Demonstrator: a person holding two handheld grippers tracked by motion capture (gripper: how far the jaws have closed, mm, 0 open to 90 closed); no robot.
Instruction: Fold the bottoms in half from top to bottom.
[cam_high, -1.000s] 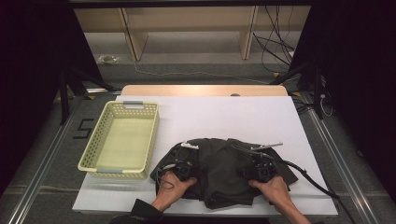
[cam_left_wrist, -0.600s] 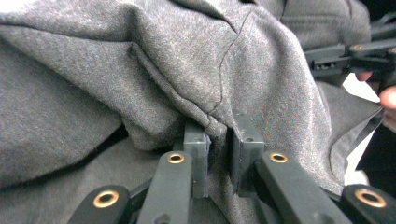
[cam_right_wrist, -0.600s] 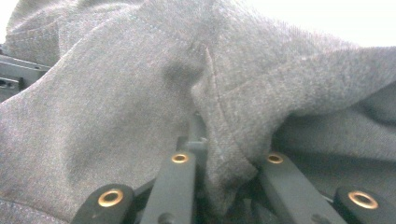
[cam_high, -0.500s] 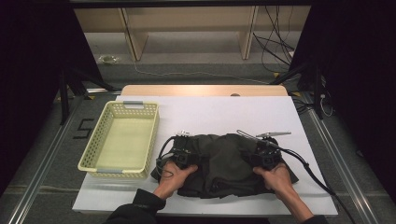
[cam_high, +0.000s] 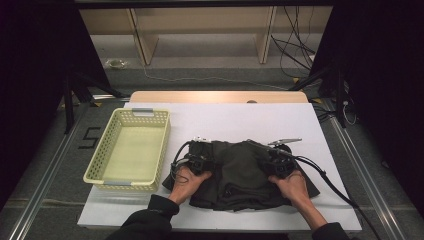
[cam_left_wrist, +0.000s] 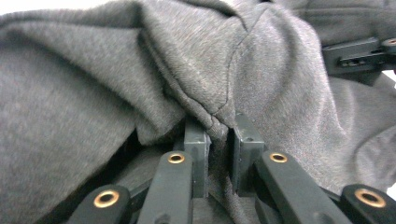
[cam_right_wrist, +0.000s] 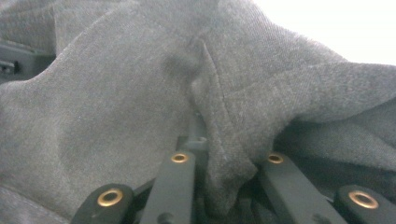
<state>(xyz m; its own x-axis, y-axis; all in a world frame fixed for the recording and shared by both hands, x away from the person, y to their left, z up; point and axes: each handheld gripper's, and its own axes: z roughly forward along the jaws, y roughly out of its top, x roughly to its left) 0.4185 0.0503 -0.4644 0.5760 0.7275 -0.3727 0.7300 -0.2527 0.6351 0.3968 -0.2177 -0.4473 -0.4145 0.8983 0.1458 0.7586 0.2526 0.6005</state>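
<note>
Both my left hand-held gripper and right hand-held gripper pinch folds of the dark grey garment, jaws nearly closed.

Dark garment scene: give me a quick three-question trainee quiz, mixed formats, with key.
1. True or false: the left gripper has its jaws pinched on a fold of the dark garment.
2. Multiple choice: where does the yellow basket stand relative to the garment in the high view? A) to its left B) to its right C) on top of it
3. Fill in: the right gripper is shut on the ____.

Key: 1 true; 2 A; 3 garment
</note>
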